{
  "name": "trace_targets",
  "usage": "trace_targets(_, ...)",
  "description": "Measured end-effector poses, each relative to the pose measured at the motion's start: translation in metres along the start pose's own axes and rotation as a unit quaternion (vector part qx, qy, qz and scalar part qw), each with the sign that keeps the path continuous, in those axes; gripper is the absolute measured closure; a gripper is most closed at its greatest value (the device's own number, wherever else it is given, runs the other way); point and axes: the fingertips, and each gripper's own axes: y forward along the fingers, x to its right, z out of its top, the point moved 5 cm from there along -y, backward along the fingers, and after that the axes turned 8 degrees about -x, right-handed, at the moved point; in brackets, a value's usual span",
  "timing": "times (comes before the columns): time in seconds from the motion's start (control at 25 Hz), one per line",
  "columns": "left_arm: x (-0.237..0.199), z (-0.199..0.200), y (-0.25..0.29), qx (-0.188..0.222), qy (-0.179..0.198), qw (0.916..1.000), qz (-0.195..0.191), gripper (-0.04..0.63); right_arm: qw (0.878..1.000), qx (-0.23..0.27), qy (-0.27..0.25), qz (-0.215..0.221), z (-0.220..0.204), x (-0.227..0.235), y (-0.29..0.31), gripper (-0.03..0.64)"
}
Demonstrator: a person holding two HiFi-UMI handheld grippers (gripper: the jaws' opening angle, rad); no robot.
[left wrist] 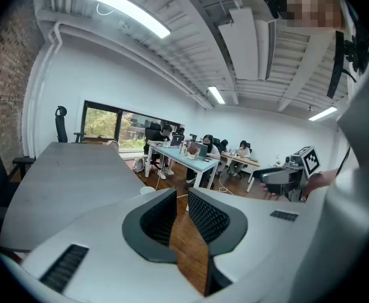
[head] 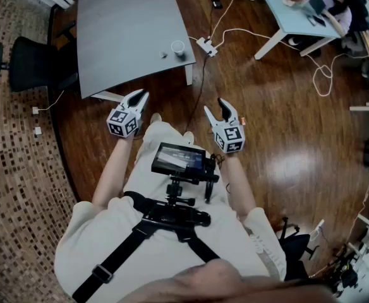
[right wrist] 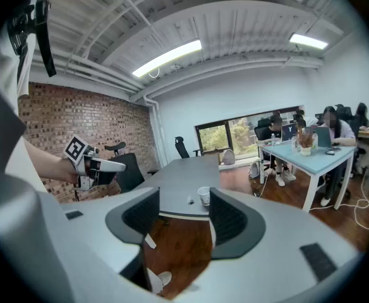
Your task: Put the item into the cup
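The left claw [left wrist: 182, 194] has its jaws slightly apart, with a narrow slit between the ribbed black pads. Only the wooden floor [left wrist: 191, 251] shows through that slit, so the claw holds nothing and touches nothing. The right claw [right wrist: 184, 197] stands much wider open and is also empty, with clear air between its pads. Both are held up in front of the person's body, side by side and well apart from each other.

The white paper cup [right wrist: 203, 196] stands upright on the grey table [right wrist: 178, 182], straight ahead of the right claw and framed in the gap between its jaws, but far beyond their tips. The item [right wrist: 189, 200], a small grey piece too small to make out, lies on the table just left of the cup and apart from it. From the head view, the cup and item sit ahead of both claws, roughly between their two lines of aim, near the table's closest corner.

Each claw carries a cube [head: 124, 122] with black-and-white square markers, which are patterns rather than words. A small screen [head: 179, 160] on the chest rig sits behind the claws, and its display is too small to read. A white power strip [head: 206, 46] lies on the floor ahead of the right claw, beside the table.
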Motion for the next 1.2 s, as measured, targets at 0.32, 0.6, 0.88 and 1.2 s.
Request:
trace_targets(0.32, 0.003, -0.003, 0.011, -0.017, 0.011, 0.9998, 0.007, 0.538, 1.000, 0.016, -0.002, 0.004, 0.010, 0.006, 0.005, 0.354)
trace_targets(0.6, -0.023, 0.008, 0.044, -0.031, 0.011, 0.9995, 0.006, 0.538, 1.000, 0.008, -0.001, 0.008, 0.022, 0.016, 0.034, 0.354)
trace_targets(0.88, -0.065, 0.022, 0.092, -0.055, 0.006, 0.9985, -0.005, 0.538, 1.000, -0.012, 0.000, 0.002, 0.046, 0.035, 0.079, 0.354)
trace_targets(1.2, -0.113, 0.038, 0.151, -0.093, 0.010, 0.9950, -0.036, 0.525, 1.000, -0.030, -0.007, -0.003, 0.082, 0.060, 0.139, 0.354)
